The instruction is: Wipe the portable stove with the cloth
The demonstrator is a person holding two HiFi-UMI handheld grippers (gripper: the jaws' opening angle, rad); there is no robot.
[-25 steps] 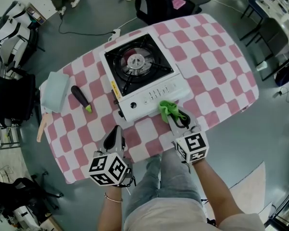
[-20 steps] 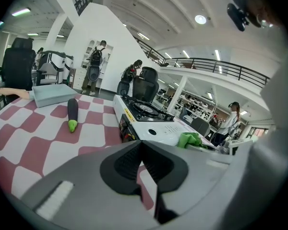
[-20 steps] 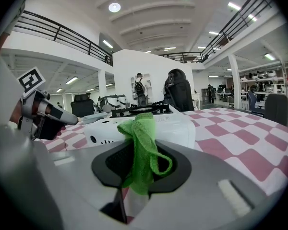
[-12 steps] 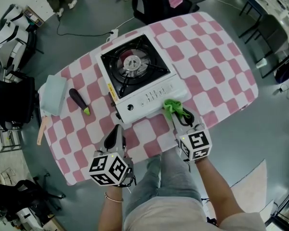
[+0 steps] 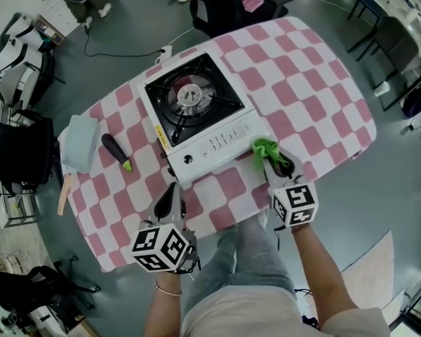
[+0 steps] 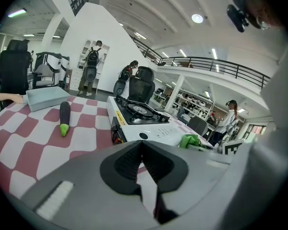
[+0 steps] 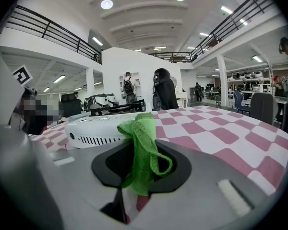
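Note:
The white portable stove (image 5: 196,118) with a black burner grate stands on the pink-and-white checked table (image 5: 309,76); it also shows in the left gripper view as the stove (image 6: 144,123) and in the right gripper view as the stove (image 7: 96,128). My right gripper (image 5: 265,159) is shut on the green cloth (image 5: 265,148), which sits at the stove's front right corner. The cloth (image 7: 143,147) hangs bunched between the jaws. My left gripper (image 5: 170,195) is shut and holds nothing, near the table's front edge, short of the stove.
A dark eggplant (image 5: 116,150) with a green tip lies left of the stove, beside a pale blue box (image 5: 80,141) and a wooden stick (image 5: 63,195). Chairs and a floor cable (image 5: 119,46) stand beyond the table. A person (image 6: 228,121) stands far off.
My right gripper has carried the green cloth to the right along the stove's front edge to its right corner. The left gripper has stayed put.

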